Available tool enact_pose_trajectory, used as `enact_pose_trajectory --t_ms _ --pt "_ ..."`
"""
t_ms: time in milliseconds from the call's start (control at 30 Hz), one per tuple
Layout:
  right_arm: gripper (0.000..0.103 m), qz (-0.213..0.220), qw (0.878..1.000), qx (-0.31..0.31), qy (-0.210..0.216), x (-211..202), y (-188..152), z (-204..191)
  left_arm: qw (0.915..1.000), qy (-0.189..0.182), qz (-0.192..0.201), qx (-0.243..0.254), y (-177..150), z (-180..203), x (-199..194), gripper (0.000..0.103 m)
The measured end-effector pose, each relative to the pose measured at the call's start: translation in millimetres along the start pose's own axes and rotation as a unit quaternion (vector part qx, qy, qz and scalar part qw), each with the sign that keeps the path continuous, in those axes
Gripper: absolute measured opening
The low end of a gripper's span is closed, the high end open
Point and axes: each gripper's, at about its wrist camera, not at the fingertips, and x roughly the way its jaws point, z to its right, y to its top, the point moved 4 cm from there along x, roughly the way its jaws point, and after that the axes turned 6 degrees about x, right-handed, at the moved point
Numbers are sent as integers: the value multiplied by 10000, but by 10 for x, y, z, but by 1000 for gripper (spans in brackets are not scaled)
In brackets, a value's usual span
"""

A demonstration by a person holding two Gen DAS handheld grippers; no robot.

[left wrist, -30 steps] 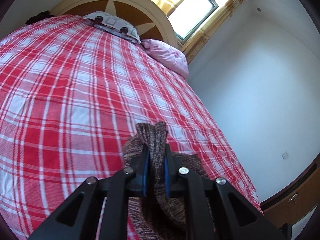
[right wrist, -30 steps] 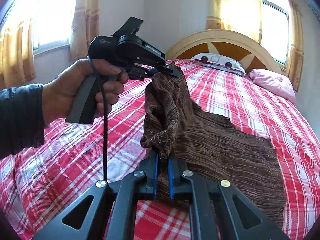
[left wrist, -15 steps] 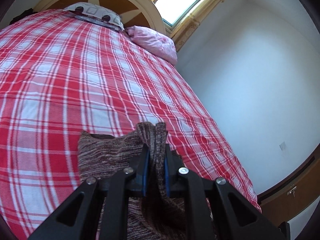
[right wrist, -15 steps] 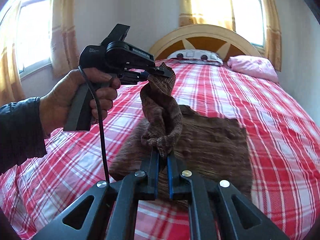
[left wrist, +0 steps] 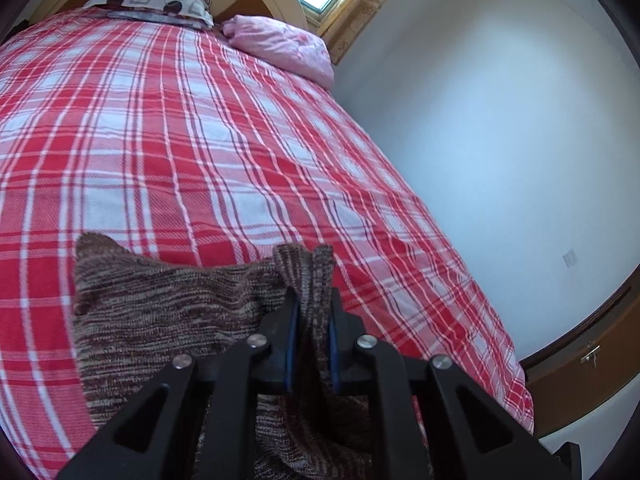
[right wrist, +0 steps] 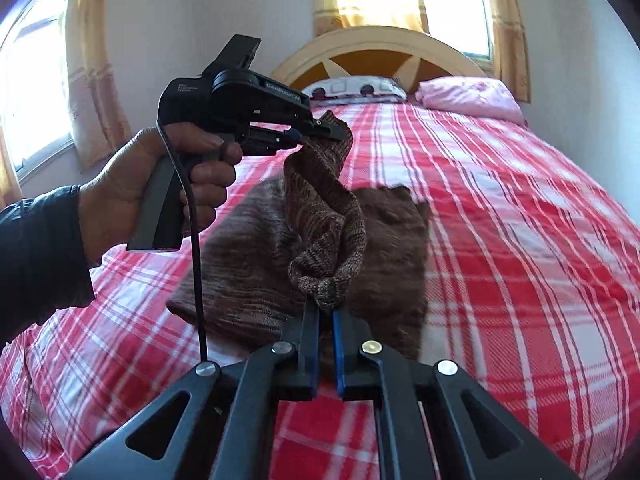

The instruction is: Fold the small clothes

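Fold step: left gripper (right wrist: 320, 130) and right gripper (right wrist: 326, 312) each clamped on brown knit garment (right wrist: 384, 240) edge above plaid bed (right wrist: 520, 220), next needs lowering it flat.

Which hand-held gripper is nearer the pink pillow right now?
Left. The left hand-held gripper pinches the brown knit higher up the bed, toward the pink pillow; the right hand-held gripper grips it nearer the foot.

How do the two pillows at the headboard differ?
The white pillow carries a dark pattern of squares and round shapes; the pink pillow shows no bold pattern. The white one sits centred under the headboard; the pink one lies to its right, nearer the wall. Both rest on the plaid bedspread.
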Motion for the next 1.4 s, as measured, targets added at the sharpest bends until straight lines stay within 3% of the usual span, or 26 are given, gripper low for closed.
enact_pose_trajectory --t_ms 200,500,667,700,733,800,833,867,967,1000,1100,1233,1333,1400 --pt "5 -245 9987 448 -13 54 -97 283 9997 41 -221 17 -63 85 274 13" --pt "5 -456 9944 948 91 118 -173 494 9962 435 -283 703 -59 389 310 14" --pt "9 -510 9899 1279 332 86 -210 609 9908 604 -140 1204 -103 555 22 26" --pt "10 -509 9898 1289 321 68 -212 613 9889 679 -111 1316 -143 561 -55 34" --pt "15 -484 9906 1248 265 37 -215 616 9859 849 -59 1442 -207 544 -154 46" --pt "33 -356 9923 1186 31 -51 -208 647 9796 1199 9 1615 -381 462 -334 57" --pt "46 -276 9920 1228 14 -106 -195 671 9780 1261 37 1662 -478 411 -425 57" --pt "48 -182 9918 1267 3 -157 -170 693 9758 1384 53 1692 -569 346 -502 57" --pt "48 76 9937 1120 -60 -270 0 679 9719 1608 94 1716 -841 150 -690 62" --pt "48 104 9950 990 22 -266 88 636 9721 1629 104 1685 -901 115 -718 69" --pt "48 8 9971 723 229 -118 370 509 9786 1513 66 1392 -1073 -56 -713 73" --pt "48 -391 9962 662 420 328 741 433 9837 1346 -10 1192 -1163 -127 -623 75" --pt "48 -867 9911 842 550 797 918 431 9828 1416 -1 1184 -1230 -159 -555 93" --pt "48 -1060 9879 984 565 1034 963 465 9846 1349 -91 1112 -1275 -199 -531 94"
